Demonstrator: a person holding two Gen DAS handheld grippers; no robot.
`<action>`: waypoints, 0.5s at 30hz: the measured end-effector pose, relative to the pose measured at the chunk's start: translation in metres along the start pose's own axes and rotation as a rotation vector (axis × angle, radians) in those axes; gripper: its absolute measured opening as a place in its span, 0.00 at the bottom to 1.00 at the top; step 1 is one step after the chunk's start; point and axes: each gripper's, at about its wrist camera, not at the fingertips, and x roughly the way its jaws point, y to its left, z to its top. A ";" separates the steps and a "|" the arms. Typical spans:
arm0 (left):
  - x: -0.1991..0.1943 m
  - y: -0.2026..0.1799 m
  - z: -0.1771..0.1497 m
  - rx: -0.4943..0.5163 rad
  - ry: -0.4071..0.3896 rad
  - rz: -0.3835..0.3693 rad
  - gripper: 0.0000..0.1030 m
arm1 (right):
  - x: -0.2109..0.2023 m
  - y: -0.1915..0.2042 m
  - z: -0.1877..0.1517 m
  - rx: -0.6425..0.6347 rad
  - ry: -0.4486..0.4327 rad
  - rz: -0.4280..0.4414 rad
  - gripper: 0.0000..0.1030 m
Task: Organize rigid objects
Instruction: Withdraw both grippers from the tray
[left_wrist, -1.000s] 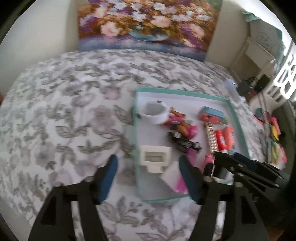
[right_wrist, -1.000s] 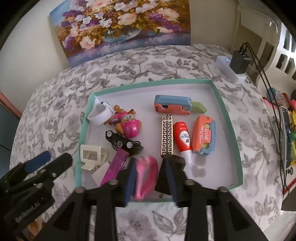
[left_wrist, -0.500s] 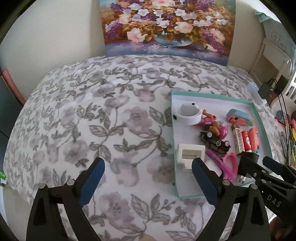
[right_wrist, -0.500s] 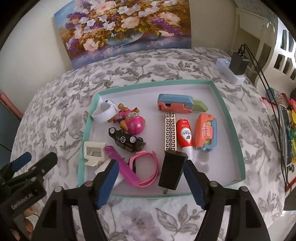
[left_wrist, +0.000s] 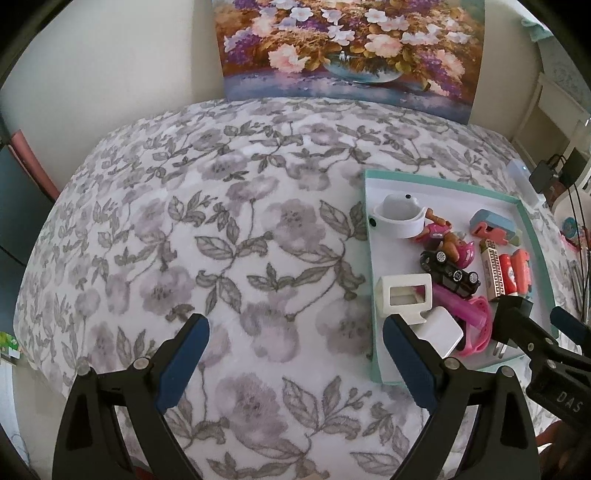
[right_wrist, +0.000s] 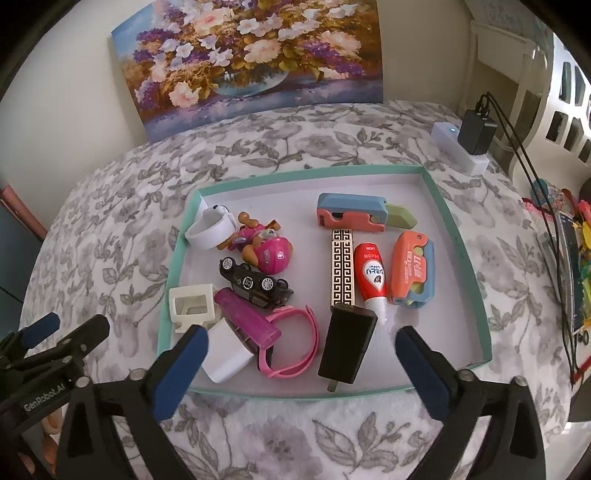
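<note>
A teal-rimmed tray (right_wrist: 461, 236) on the flowered bedspread holds several small items. A black charger (right_wrist: 347, 343) lies at its front beside a pink watch (right_wrist: 314, 332), a white charger block (right_wrist: 227, 350) and a magenta tube (right_wrist: 247, 317). My right gripper (right_wrist: 301, 347) hovers over the tray's front edge with its jaws opening. The black charger lies between them, untouched by the pads. My left gripper (left_wrist: 295, 328) stands open over bare bedspread, left of the tray (left_wrist: 369, 295), holding nothing. Farther back lie a black toy car (right_wrist: 255, 282) and a red bottle (right_wrist: 370, 277).
A white power strip with a black adapter (right_wrist: 461, 147) and cables sits behind the tray on the right. A flower painting (right_wrist: 251, 62) leans on the wall. Colourful clutter (right_wrist: 576, 266) lines the right edge. The bedspread (left_wrist: 221, 240) left of the tray is open room.
My right gripper has opened wide and let go of the black charger, which now lies in the tray. My left gripper has widened and swung left, off the tray and over the bedspread.
</note>
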 end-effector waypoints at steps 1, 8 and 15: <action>0.000 0.001 0.000 -0.004 0.001 -0.001 0.92 | 0.000 0.000 0.000 -0.001 -0.002 0.000 1.00; 0.001 0.004 0.001 -0.011 0.010 0.014 0.92 | -0.001 0.000 0.000 -0.002 -0.007 -0.001 1.00; 0.000 0.004 0.001 -0.008 0.009 0.019 0.92 | -0.001 0.002 0.002 -0.007 -0.009 -0.004 1.00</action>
